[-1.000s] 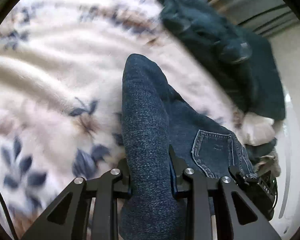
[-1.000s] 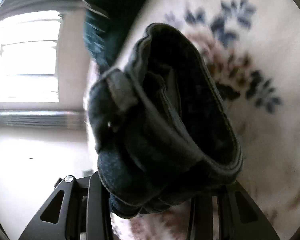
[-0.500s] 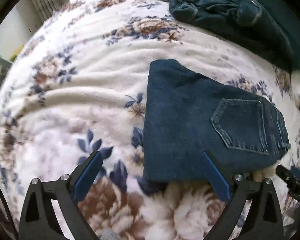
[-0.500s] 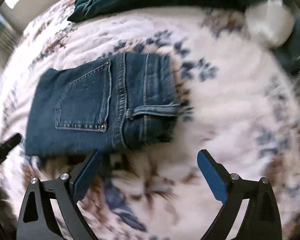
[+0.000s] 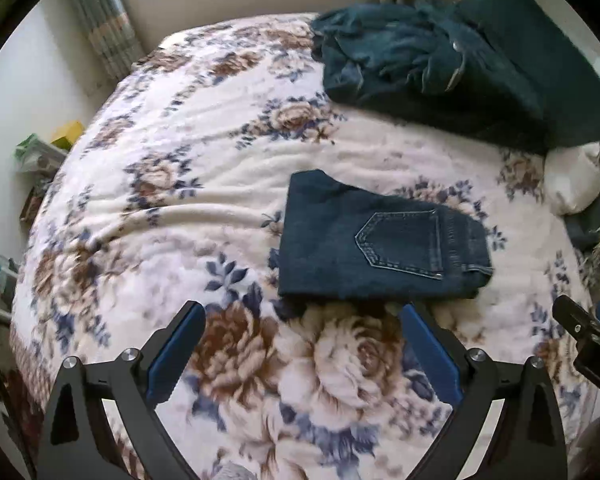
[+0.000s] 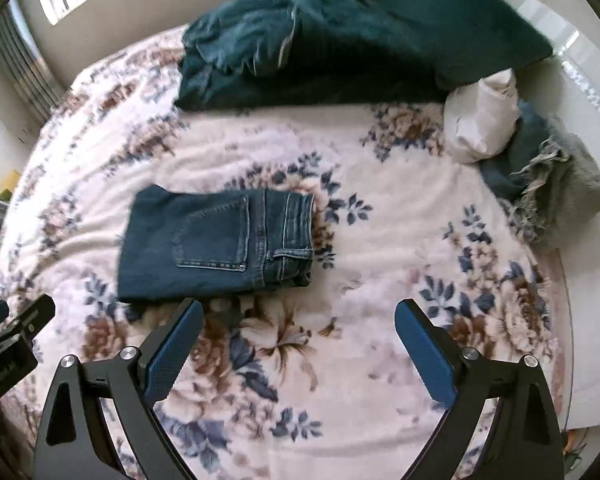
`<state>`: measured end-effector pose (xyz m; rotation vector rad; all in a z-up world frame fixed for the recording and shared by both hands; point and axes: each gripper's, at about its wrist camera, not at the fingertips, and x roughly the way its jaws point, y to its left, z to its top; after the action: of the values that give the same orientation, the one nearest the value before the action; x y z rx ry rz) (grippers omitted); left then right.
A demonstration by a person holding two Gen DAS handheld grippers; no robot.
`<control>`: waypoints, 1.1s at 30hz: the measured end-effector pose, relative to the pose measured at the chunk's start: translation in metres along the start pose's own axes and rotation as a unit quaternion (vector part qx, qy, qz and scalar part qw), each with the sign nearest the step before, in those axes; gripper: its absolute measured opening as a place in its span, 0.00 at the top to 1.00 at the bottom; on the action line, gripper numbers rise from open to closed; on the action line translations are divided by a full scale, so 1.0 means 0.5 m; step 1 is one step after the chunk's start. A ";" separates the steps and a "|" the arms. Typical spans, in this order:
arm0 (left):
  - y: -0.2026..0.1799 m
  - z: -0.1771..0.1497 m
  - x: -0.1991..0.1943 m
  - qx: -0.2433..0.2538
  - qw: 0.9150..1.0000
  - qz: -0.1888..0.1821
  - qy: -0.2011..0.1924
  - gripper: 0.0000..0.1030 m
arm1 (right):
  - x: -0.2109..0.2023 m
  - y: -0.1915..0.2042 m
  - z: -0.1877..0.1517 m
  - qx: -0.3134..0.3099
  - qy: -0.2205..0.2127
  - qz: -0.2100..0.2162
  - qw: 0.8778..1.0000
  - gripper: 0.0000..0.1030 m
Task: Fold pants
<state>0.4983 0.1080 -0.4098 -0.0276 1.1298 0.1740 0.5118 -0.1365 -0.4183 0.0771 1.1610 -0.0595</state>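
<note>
The dark blue jeans (image 5: 380,244) lie folded in a compact rectangle on the floral bed cover (image 5: 188,184), back pocket up. They also show in the right wrist view (image 6: 216,242). My left gripper (image 5: 302,320) is open and empty, raised above the bed just in front of the jeans' near edge. My right gripper (image 6: 298,320) is open and empty, raised in front of the jeans and to their right. Neither gripper touches the jeans. The right gripper's body (image 5: 588,344) shows at the left view's right edge.
A pile of dark teal clothes (image 5: 428,64) lies at the far side of the bed, also in the right wrist view (image 6: 340,36). A white bundle (image 6: 482,118) and grey fringed cloth (image 6: 556,188) lie at the right. Curtains and a window stand behind.
One second ago both grippers were shut on the jeans. They have let go, opened wide and pulled back and up. The jeans now lie folded on the bed.
</note>
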 end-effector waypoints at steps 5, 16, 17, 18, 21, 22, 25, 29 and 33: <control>0.013 -0.027 -0.168 -0.025 0.999 0.007 -0.033 0.03 | -0.175 -0.022 -0.019 -0.017 -0.030 0.006 0.999 0.04; 0.003 -0.092 -0.515 -0.008 0.995 0.026 -0.094 0.03 | -0.561 -0.048 -0.081 -0.070 -0.085 0.012 0.994 0.04; 0.002 -0.096 -0.538 -0.006 0.995 0.026 -0.098 0.03 | -0.604 -0.053 -0.085 -0.066 -0.089 0.019 0.994 0.04; 0.000 -0.104 -0.573 0.001 0.994 0.027 -0.104 0.03 | -0.639 -0.057 -0.089 -0.065 -0.095 0.024 0.993 0.04; 0.003 -0.116 -0.636 0.004 0.994 0.017 -0.111 0.03 | -0.741 -0.060 -0.105 -0.070 -0.116 0.021 0.991 0.04; 0.004 -0.120 -0.661 0.005 0.993 0.014 -0.113 0.03 | -0.771 -0.062 -0.111 -0.071 -0.121 0.024 0.990 0.04; 0.010 -0.129 -0.720 0.009 0.991 0.012 -0.133 0.03 | -0.842 -0.063 -0.130 -0.073 -0.129 0.028 0.989 0.04; 0.020 -0.138 -0.771 0.010 0.989 0.005 -0.146 0.03 | -0.926 -0.058 -0.158 -0.079 -0.144 0.033 0.986 0.04; 0.032 -0.153 -0.820 0.009 0.986 -0.002 -0.165 0.03 | -0.998 -0.057 -0.180 -0.076 -0.163 0.035 0.983 0.04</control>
<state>0.2571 0.0642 -0.0719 0.0138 0.7999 0.1578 0.2285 -0.1533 0.0031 -0.0267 0.8311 0.0773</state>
